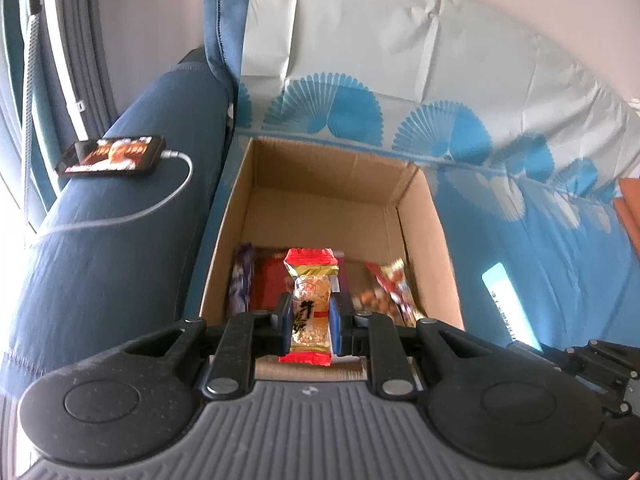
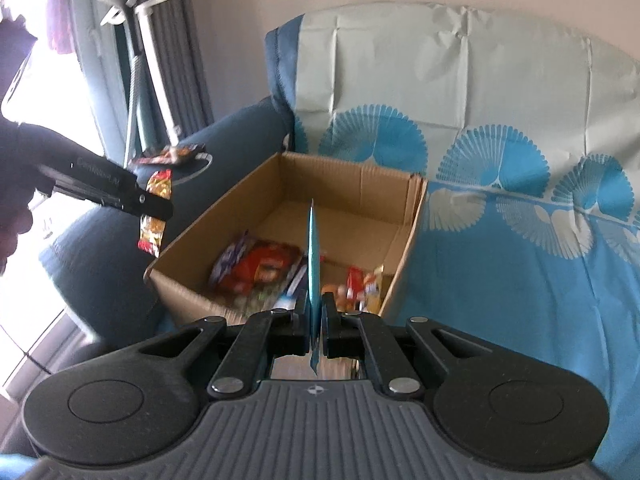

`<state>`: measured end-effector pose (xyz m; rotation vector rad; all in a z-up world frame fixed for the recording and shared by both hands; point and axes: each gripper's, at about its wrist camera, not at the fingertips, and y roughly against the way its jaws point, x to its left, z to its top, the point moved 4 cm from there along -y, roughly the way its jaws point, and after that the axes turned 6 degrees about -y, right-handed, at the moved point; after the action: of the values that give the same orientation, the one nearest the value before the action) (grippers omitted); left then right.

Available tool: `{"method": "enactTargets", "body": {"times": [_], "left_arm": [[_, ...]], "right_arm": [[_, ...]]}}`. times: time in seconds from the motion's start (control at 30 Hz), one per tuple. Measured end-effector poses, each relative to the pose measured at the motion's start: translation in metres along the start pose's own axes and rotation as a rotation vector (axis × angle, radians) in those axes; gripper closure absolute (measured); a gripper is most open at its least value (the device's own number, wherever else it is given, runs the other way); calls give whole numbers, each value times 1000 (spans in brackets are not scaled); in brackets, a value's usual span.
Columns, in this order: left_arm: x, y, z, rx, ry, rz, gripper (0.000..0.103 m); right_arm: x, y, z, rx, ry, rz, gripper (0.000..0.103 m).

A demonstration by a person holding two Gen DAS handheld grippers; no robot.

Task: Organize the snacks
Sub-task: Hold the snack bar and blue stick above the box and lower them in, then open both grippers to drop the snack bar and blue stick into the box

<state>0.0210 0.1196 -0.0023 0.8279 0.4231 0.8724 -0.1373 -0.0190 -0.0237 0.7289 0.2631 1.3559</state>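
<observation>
Left wrist view: left gripper (image 1: 311,322) has its fingers (image 1: 285,320) clamped on a peanut snack packet (image 1: 310,280), clear window showing nuts, gold film, red crimped ends, held upright over the near edge of the cardboard box (image 1: 432,232). Box sits on a sofa seat under a blue fan-print cover (image 1: 500,152). Inside already: a purple packet (image 1: 242,276), a red packet (image 1: 272,284) and a mixed red/yellow packet (image 1: 390,288), all bunched at the near end; far half of the floor bare. Right wrist view: right gripper (image 2: 315,320) is closed tight on a thin blue packet (image 2: 314,248), seen edge-on, flat, standing up above the box. So partly done, my read: several snacks boxed, two more in hand and not yet dropped. Whether other snacks remain outside the box can't be told. Phone (image 1: 112,156) on the sofa arm, charging, not part of it.
</observation>
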Motion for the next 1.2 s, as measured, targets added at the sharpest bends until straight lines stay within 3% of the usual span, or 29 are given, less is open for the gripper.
{"method": "enactTargets", "body": {"times": [0.37,0.67,0.9,0.93,0.97,1.0,1.03,1.07,1.2], "left_arm": [[-1,-73,33,60,-33,-1,83],[4,-140,39,145,-56,30,83],[7,-165,38,170,-83,69,79],[8,-165,39,164,-82,74,53],[9,-163,40,159,-77,87,31],[11,-161,40,154,-64,104,2],[12,-155,40,129,-46,119,0],[14,-151,39,115,-40,124,0],[12,-140,26,164,-56,121,0]], "right_arm": [[-10,-79,41,-1,-109,16,97],[-18,-136,43,53,-103,7,97],[-22,-158,40,74,-93,-13,97],[-22,-159,41,73,-90,-17,91],[-22,-159,42,76,-87,-24,70],[-23,-159,42,77,-91,-40,52],[-24,-157,42,68,-101,-63,25],[-25,-152,42,46,-109,-81,17],[-21,-135,39,26,-74,-86,16]]}}
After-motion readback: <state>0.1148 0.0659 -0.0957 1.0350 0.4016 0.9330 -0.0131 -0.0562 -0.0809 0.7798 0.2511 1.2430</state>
